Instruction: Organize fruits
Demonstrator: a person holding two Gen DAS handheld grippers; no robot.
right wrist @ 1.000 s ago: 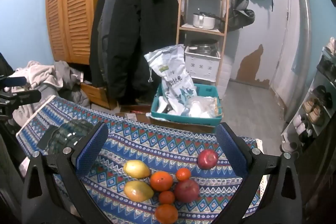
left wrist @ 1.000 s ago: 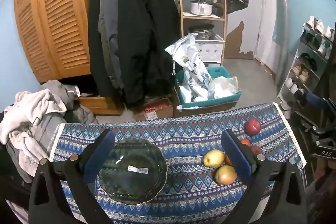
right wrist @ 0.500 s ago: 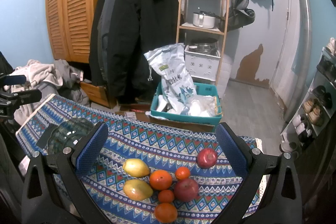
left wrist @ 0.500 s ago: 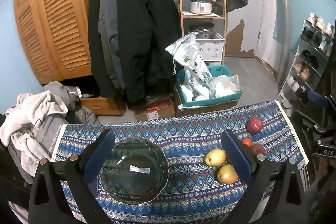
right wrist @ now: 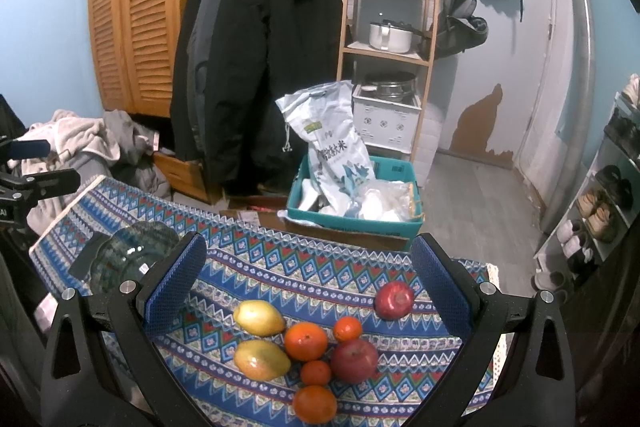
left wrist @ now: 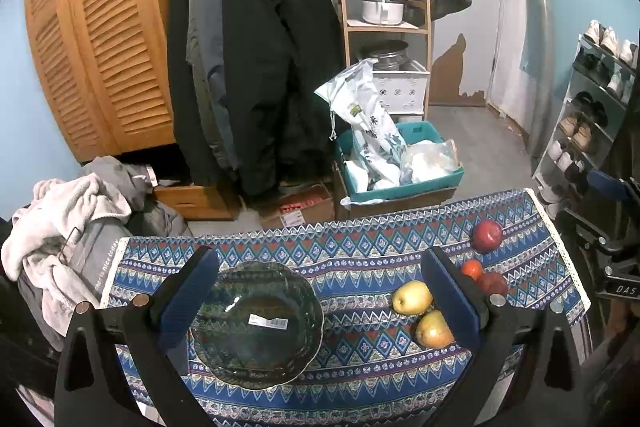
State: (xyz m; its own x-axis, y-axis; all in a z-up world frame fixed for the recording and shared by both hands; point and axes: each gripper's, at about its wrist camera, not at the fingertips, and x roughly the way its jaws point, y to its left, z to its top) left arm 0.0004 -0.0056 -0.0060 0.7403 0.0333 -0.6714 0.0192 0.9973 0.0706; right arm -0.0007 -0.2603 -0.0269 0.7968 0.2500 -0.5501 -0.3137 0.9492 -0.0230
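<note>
both grippers up above the patterned tablecloth [left wrist: 360,255], holding nothing. left gripper [left wrist: 320,303] hanging over the dark green bowl [left wrist: 256,323], jaws spread wide, bowl with only a barcode sticker inside. right gripper [right wrist: 308,291] over the fruit pile, jaws wide apart too. two yellow pears [right wrist: 259,318] side by side, oranges [right wrist: 306,341] and a red apple [right wrist: 354,360] bunched just right of them, another red apple [right wrist: 394,300] a bit apart toward the far edge. bowl well left of the fruit.
</note>
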